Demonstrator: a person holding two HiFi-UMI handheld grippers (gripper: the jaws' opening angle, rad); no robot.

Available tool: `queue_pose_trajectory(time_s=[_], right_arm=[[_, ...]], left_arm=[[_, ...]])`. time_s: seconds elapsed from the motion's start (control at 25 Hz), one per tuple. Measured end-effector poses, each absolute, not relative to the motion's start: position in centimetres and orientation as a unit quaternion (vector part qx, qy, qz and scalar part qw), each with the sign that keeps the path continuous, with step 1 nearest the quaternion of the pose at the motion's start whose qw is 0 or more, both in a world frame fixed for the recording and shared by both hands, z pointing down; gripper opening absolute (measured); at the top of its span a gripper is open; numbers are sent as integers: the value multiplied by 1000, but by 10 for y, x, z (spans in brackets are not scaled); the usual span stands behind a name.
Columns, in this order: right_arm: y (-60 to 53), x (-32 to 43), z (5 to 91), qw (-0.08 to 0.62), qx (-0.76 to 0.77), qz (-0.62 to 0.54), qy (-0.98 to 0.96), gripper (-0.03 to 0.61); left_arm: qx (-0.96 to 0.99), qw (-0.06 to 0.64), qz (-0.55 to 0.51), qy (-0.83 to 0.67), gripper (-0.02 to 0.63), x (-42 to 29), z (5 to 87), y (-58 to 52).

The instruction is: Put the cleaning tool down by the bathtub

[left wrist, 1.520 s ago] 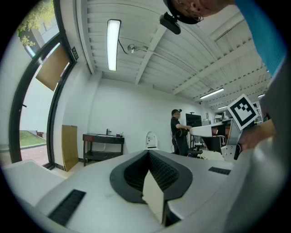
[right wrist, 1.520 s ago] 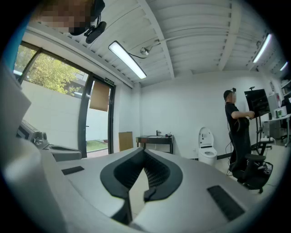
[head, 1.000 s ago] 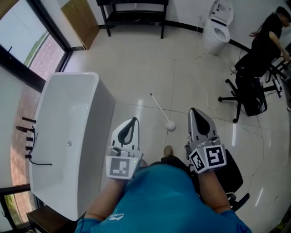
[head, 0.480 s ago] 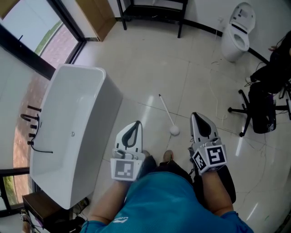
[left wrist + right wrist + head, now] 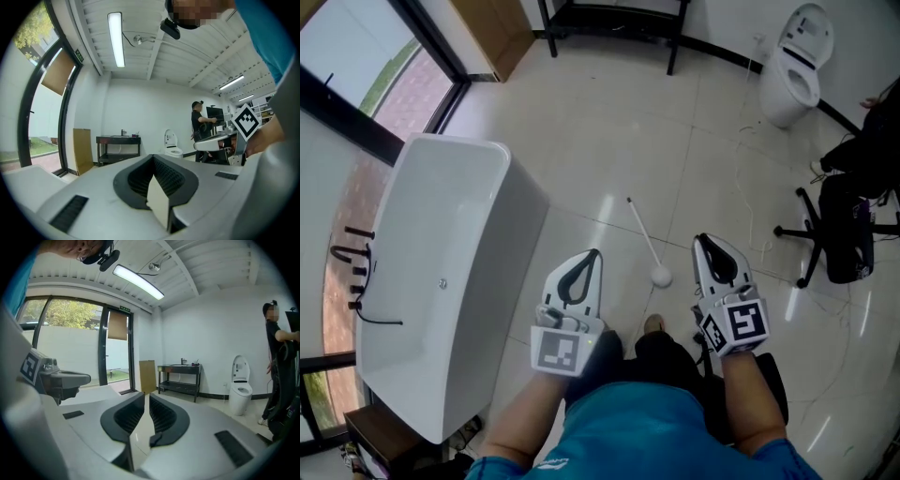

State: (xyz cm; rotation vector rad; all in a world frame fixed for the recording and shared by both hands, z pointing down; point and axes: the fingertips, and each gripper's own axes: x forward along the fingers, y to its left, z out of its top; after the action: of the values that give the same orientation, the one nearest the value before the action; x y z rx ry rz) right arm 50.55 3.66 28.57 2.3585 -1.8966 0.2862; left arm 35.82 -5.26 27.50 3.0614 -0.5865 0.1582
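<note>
The cleaning tool [image 5: 645, 239], a thin white stick with a round white head, lies on the tiled floor a little to the right of the white bathtub [image 5: 517, 225]. No gripper touches it. My left gripper [image 5: 592, 255] hovers above the floor beside the tub's right wall, its jaws closed together and empty [image 5: 153, 160]. My right gripper [image 5: 702, 240] hangs to the right of the tool's head. Its jaws are opening, a narrow gap shows between them, and nothing is in it [image 5: 146, 398].
A black faucet [image 5: 352, 267] sits on the tub's left rim by the window. A toilet [image 5: 795, 58], a black office chair [image 5: 839, 230] and a person [image 5: 276, 352] are at the right. A black shelf table [image 5: 614, 19] and a wooden board [image 5: 497, 28] stand by the far wall.
The head view has swung slightly, so the tub and tool sit lower and further right in it. The tool lies in the same spot on the floor. Both grippers stay close to my body.
</note>
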Motion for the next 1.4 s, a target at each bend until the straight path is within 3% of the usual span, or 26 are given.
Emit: queue_pose_trajectory(time_s=[0.36, 1.08, 1.4], right_arm=[[4, 542, 458, 107, 742, 122, -651, 76], [-46, 582, 865, 187, 692, 214, -663, 89], [-40, 592, 992, 207, 671, 259, -663, 90]], left_arm=[[977, 38, 59, -201, -3, 400, 439, -87], [976, 26, 90, -197, -3, 455, 801, -148], [974, 36, 82, -209, -3, 495, 858, -153]])
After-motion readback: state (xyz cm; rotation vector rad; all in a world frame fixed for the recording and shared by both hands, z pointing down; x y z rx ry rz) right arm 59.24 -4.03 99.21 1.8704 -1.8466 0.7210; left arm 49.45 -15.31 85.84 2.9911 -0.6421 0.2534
